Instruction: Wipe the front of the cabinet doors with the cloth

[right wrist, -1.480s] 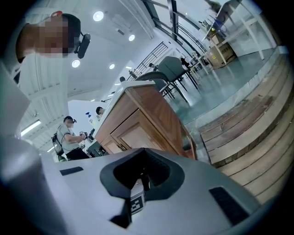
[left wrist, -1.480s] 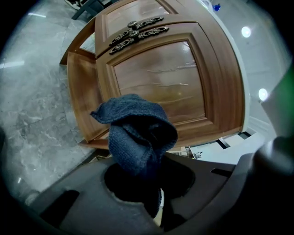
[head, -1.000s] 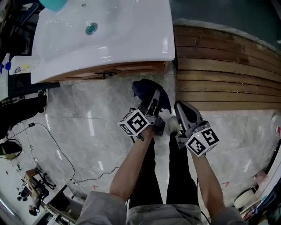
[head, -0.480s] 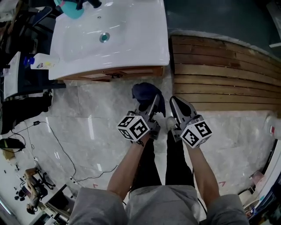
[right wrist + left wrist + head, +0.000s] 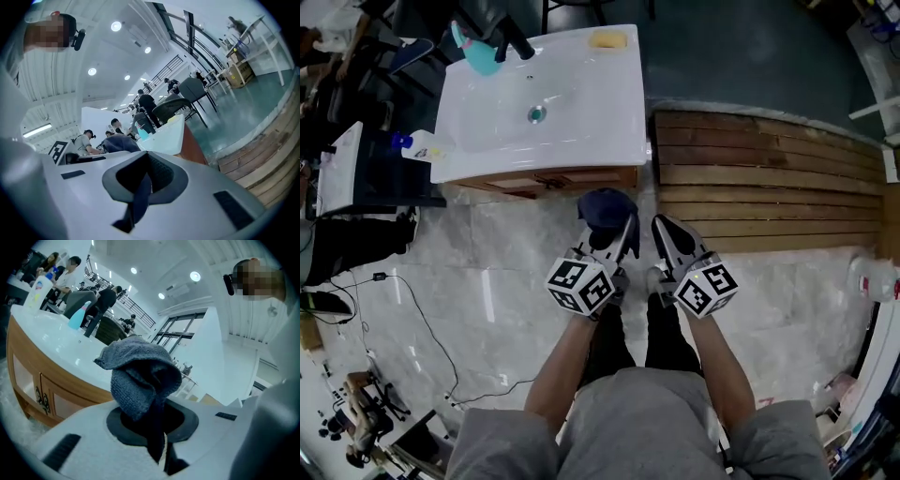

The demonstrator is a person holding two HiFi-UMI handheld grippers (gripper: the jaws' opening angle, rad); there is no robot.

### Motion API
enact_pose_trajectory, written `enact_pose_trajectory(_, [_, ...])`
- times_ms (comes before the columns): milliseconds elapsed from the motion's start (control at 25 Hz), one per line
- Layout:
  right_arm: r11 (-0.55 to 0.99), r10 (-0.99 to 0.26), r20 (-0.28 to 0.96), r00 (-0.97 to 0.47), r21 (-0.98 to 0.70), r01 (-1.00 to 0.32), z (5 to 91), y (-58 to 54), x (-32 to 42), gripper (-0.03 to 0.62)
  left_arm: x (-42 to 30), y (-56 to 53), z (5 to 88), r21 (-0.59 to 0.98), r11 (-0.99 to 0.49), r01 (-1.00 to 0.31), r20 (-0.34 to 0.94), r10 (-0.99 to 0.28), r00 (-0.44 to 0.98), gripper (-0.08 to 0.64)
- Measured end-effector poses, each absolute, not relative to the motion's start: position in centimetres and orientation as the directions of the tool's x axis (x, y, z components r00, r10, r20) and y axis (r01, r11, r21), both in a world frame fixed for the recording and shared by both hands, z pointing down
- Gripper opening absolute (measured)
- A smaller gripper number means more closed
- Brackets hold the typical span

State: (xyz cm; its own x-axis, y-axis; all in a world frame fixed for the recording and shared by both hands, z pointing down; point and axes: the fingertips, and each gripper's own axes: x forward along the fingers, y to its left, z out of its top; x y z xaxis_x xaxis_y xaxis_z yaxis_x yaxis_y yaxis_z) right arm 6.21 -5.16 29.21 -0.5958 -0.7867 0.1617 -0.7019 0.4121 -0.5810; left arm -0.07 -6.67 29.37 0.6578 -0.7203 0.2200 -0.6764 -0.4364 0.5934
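Marble floor [image 5: 487, 281] before cabinet [image 5: 553, 180] — left hand-held gripper [image 5: 629, 228] clamps cloth [image 5: 605, 206], right hand-held gripper [image 5: 662, 228] closed

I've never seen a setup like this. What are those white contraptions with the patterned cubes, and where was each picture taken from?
No robot: a person holds a two-jaw gripper in each hand. One picture comes from a head camera looking down; the other two from cameras riding on the grippers. The left gripper clamps a dark blue cloth; the right gripper is shut, empty. Ahead stands a wooden cabinet under a white sink top, which bears a teal bottle and a yellow sponge.
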Motion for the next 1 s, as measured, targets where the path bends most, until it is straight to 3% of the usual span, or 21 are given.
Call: enact_pose_trajectory(1000, [0.572,-0.792,0.008,-0.611,-0.345,-0.745,10.9,-1.3,2.5,0.009,-1.7,-1.6,9.8,0.213,-0.653,-0.726,0.095,-0.726,0.681,0.049])
